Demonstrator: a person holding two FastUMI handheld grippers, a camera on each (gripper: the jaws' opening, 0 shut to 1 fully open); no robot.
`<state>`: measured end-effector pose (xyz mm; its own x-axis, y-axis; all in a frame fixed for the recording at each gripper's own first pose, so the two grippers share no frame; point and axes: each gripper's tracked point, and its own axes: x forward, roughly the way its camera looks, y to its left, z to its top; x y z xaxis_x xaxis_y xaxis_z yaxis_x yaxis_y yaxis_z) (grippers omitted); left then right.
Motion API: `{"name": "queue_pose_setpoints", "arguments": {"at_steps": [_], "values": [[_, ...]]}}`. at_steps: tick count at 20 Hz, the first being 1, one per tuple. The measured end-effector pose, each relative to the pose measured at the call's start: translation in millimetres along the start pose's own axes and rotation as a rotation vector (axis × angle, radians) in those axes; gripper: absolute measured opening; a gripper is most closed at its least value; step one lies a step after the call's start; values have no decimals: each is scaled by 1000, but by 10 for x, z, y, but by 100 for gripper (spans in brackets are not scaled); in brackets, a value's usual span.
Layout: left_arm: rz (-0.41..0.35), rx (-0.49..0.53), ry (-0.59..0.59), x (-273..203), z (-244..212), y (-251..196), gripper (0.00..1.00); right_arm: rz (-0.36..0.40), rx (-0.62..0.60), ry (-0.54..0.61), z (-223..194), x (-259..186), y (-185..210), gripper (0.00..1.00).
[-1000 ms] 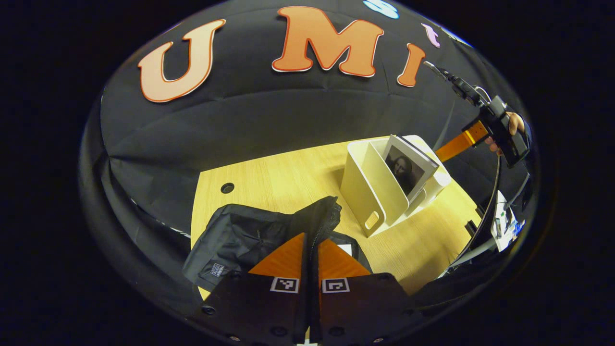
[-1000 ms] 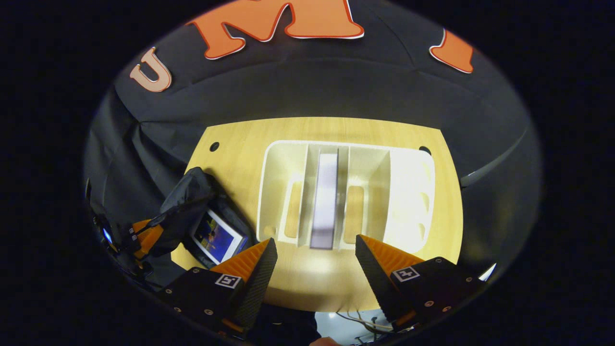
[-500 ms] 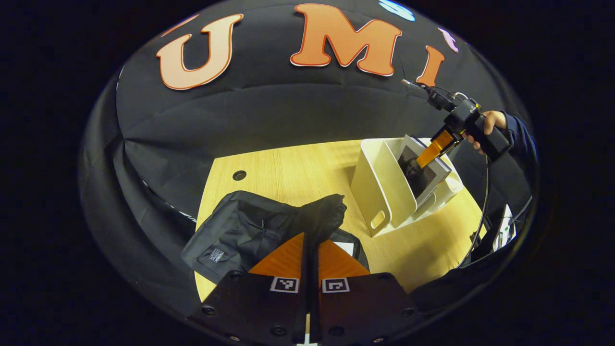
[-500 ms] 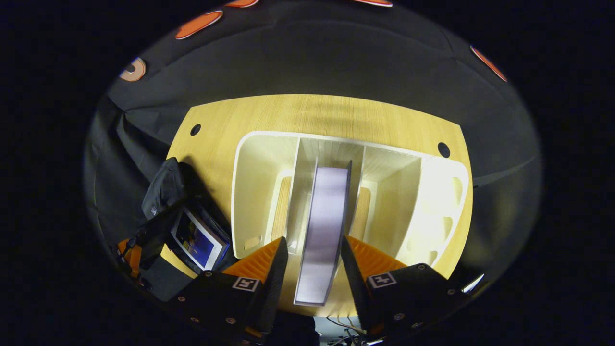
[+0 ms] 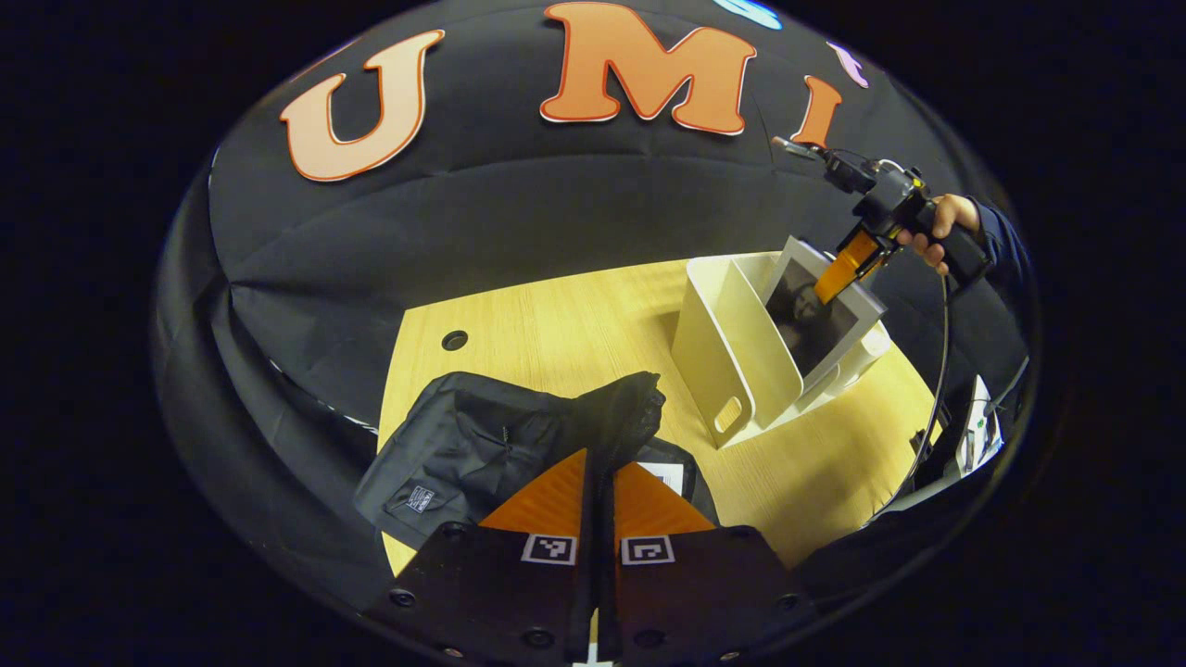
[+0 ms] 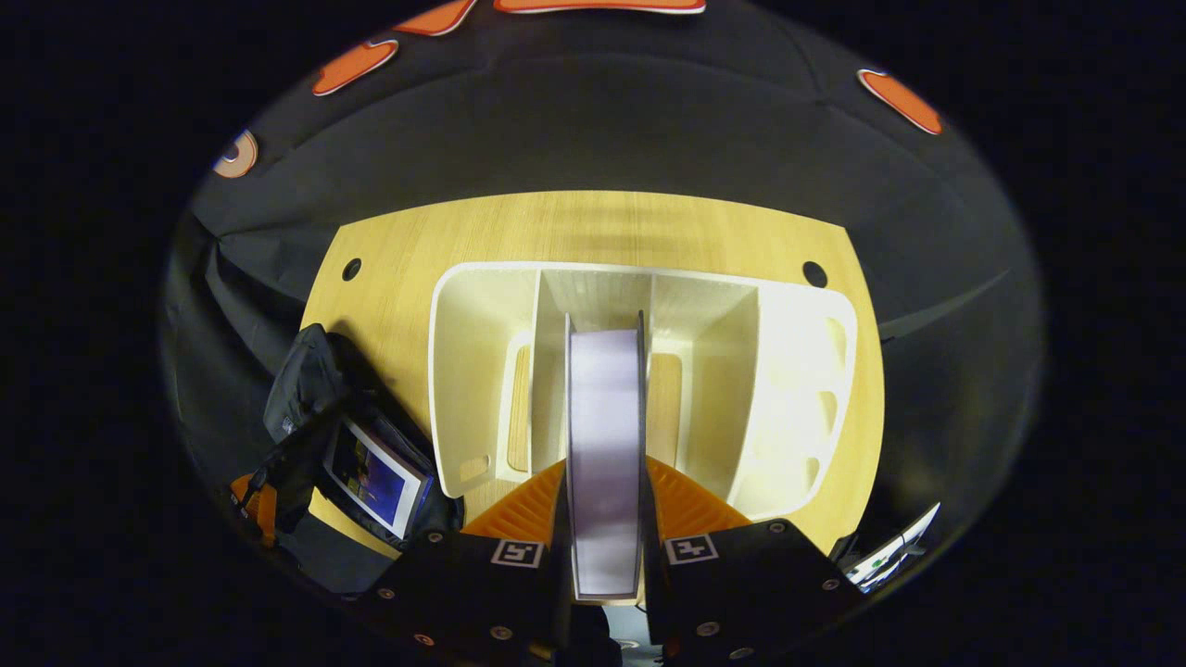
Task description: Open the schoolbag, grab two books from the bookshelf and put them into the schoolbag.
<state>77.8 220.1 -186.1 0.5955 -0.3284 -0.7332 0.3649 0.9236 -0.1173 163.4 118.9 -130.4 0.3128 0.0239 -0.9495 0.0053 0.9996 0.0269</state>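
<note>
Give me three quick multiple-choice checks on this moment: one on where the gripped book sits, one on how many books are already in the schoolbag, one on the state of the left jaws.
1. Where is the book that the right gripper holds?
A. flat on the table
B. in the middle compartment of the white bookshelf
C. inside the schoolbag

2. How many books show in the open schoolbag?
A. none
B. one
C. three

3. How do the jaws of the left gripper stand?
A. wide open above the shelf
B. shut on a book
C. shut on the schoolbag's edge

Key: 1 B, the book stands upright between the two middle dividers; 2 B, one blue-covered book lies in the bag's opening; 3 C, both fingers pinch the black fabric, holding the bag open.
</note>
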Motion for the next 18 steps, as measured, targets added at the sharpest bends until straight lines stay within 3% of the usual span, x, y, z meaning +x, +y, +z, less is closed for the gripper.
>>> {"name": "queue_pose_setpoints", "arguments": {"at_steps": [10,13,18], "values": [[-164,165,-10,49,9,110,4,17,221,-63,-930,-851,138,33],[-196,202,-17,61,21,115,4,14,261,-73,-1161,-978,190,33],[-236,247,-13,70,12,125,0,74,285,-85,-1537,-1057,524,33]]}}
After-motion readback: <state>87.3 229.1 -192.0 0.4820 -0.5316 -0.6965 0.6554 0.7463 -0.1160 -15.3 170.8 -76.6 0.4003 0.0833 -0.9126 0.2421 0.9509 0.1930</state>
